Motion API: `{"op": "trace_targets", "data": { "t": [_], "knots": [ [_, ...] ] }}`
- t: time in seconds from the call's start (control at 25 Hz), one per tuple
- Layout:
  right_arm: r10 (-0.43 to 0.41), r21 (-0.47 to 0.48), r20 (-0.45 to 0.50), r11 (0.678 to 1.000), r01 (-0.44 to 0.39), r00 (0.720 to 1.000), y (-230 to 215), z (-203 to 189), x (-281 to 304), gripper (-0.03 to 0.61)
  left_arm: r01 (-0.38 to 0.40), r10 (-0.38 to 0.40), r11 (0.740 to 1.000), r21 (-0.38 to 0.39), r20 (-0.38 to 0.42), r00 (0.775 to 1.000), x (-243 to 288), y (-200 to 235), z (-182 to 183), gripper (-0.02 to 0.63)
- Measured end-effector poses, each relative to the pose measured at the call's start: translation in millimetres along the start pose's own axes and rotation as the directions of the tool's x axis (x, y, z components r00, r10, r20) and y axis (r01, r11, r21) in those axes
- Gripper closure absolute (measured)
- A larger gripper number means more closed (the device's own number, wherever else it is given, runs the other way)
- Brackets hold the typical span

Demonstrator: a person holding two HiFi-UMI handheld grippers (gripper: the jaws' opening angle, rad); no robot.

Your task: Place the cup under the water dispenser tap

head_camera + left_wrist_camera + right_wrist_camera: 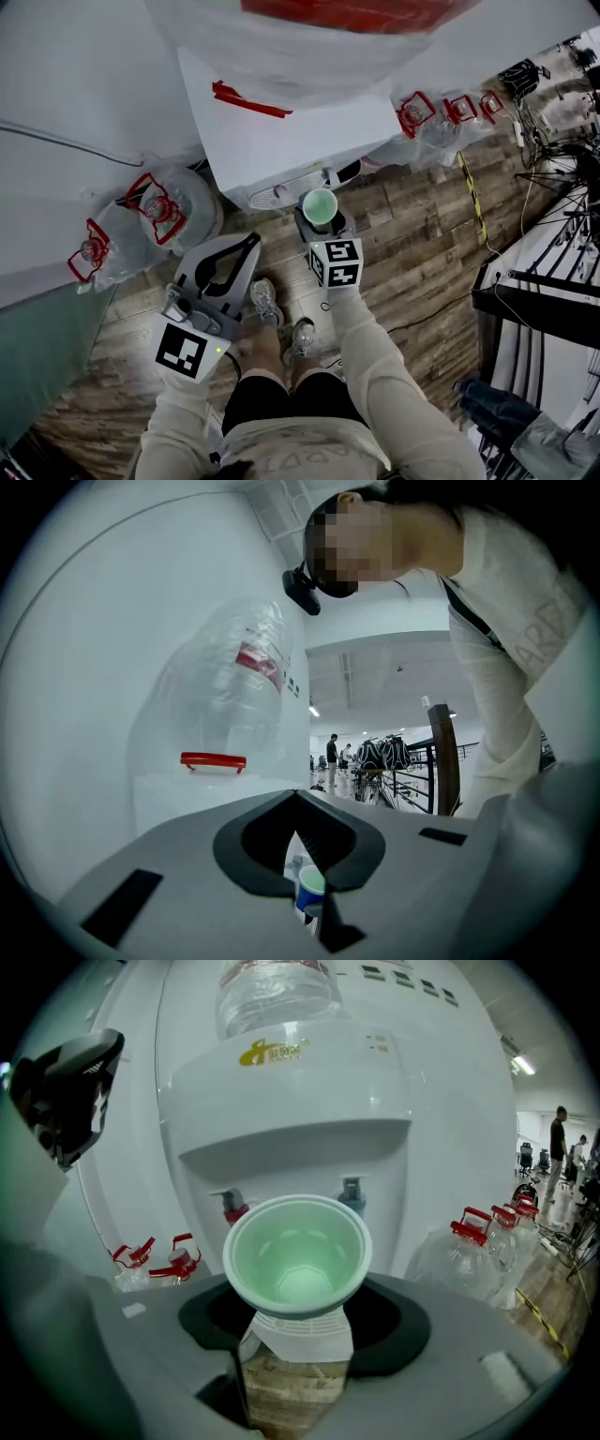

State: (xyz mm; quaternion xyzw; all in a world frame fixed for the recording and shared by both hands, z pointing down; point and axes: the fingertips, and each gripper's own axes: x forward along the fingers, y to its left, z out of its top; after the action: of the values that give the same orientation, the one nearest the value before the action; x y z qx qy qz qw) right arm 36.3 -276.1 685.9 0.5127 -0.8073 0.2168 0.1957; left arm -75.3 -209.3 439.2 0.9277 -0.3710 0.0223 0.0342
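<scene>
Looks mid-approach, with the cup (298, 1258) clamped upright in the right gripper (295, 1333) just before the water dispenser (291, 1091), short of its red tap (234, 1208) and blue tap (352, 1192), and the left gripper (249, 244) closed on nothing farther back; next probably calls for sliding in level beneath one tap.

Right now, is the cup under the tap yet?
Not yet. Done: the right gripper has the cup pinched in its jaws. In hand: the cup hangs upright in front of the red tap and blue tap, under neither. Left: move it under a tap and let go. The left gripper is shut, empty.
</scene>
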Motion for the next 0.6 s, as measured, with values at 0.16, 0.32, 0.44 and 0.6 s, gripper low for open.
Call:
{"op": "trace_targets", "data": {
  "t": [0.16,0.32,0.44,0.6],
  "knots": [
    [-0.01,0.009,-0.026,1.0,0.01,1.0,-7,-13,17,0.29,0.016,-0.016,1.0,-0.001,-0.004,1.0,3,-2,-10,0.609],
    [-0.011,0.009,-0.045,1.0,0.011,0.999,-14,-26,34,0.29,0.011,-0.011,1.0,-0.017,-0.005,1.0,3,-2,-20,0.609],
    [-0.012,-0.03,-0.071,1.0,0.009,0.997,-18,-34,47,0.29,0.009,-0.009,1.0,-0.023,-0.012,1.0,3,0,-29,0.609],
    [-0.014,-0.067,-0.093,0.998,0.008,0.996,-23,-43,60,0.29,-0.002,0.001,1.0,-0.031,-0.026,1.0,-1,2,-41,0.609]
  ]
}}
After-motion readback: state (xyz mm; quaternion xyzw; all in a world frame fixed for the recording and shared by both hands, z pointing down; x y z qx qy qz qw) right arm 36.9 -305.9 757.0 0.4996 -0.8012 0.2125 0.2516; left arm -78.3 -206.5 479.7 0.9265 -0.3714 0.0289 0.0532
